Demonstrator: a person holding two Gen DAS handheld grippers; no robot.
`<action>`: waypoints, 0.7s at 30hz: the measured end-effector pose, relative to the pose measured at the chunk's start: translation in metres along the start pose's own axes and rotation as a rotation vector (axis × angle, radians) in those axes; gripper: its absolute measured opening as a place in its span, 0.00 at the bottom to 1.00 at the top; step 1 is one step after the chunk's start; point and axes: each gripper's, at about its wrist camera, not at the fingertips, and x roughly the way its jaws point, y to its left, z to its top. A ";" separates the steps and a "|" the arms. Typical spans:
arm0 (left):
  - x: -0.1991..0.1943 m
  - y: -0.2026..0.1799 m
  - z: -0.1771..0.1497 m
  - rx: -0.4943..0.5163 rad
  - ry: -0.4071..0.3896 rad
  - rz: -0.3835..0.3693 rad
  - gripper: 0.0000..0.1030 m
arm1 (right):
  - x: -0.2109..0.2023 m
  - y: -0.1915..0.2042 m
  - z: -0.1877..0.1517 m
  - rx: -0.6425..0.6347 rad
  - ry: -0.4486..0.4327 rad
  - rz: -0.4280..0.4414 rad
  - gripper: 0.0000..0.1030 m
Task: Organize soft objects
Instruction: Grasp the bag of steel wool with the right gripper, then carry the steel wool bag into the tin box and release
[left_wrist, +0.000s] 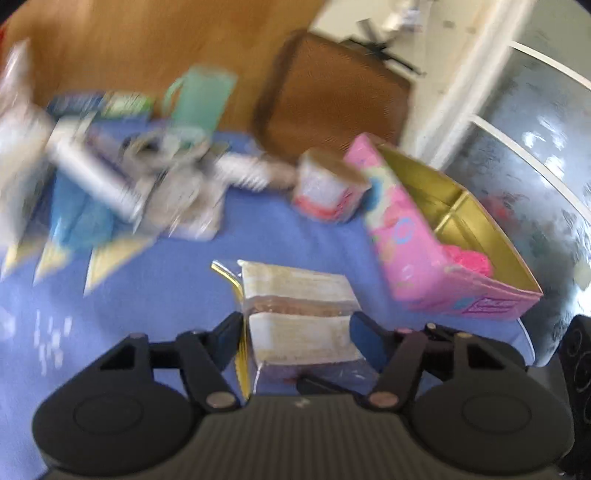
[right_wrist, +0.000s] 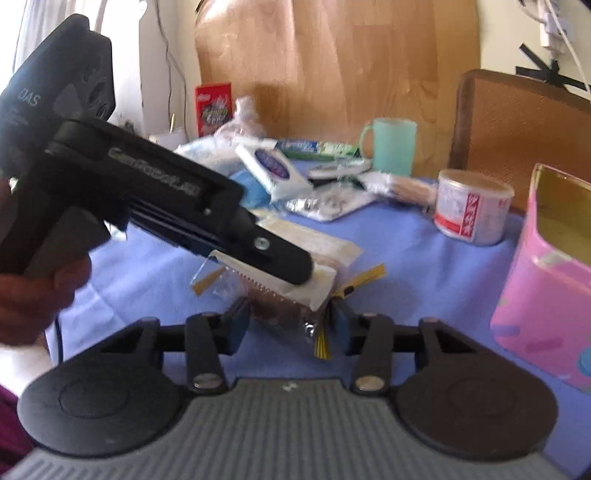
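Observation:
A wrapped sandwich cake (left_wrist: 299, 314) in clear plastic with a gold trim sits between the fingers of my left gripper (left_wrist: 295, 332), which is shut on it just above the blue cloth (left_wrist: 166, 295). In the right wrist view the same cake (right_wrist: 295, 288) is under the left gripper's finger (right_wrist: 273, 254), and my right gripper (right_wrist: 291, 321) stands around its near end, jaws apart. A pink box (left_wrist: 424, 251) with gold compartments stands to the right; something pink lies in its near compartment.
A red-and-white tub (right_wrist: 472, 210), a green mug (right_wrist: 391, 147), a toothpaste box (right_wrist: 317, 149), a white packet (right_wrist: 273, 173) and plastic bags (right_wrist: 325, 203) lie at the back of the table. A brown chair (right_wrist: 517, 133) stands behind.

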 end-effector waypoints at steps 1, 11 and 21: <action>-0.002 -0.011 0.007 0.038 -0.022 -0.012 0.62 | -0.003 -0.002 0.002 0.014 -0.019 -0.015 0.45; 0.044 -0.144 0.057 0.391 -0.142 -0.173 0.66 | -0.089 -0.049 0.009 0.055 -0.314 -0.384 0.45; 0.100 -0.188 0.061 0.448 -0.118 -0.148 0.75 | -0.103 -0.127 -0.014 0.179 -0.254 -0.912 0.48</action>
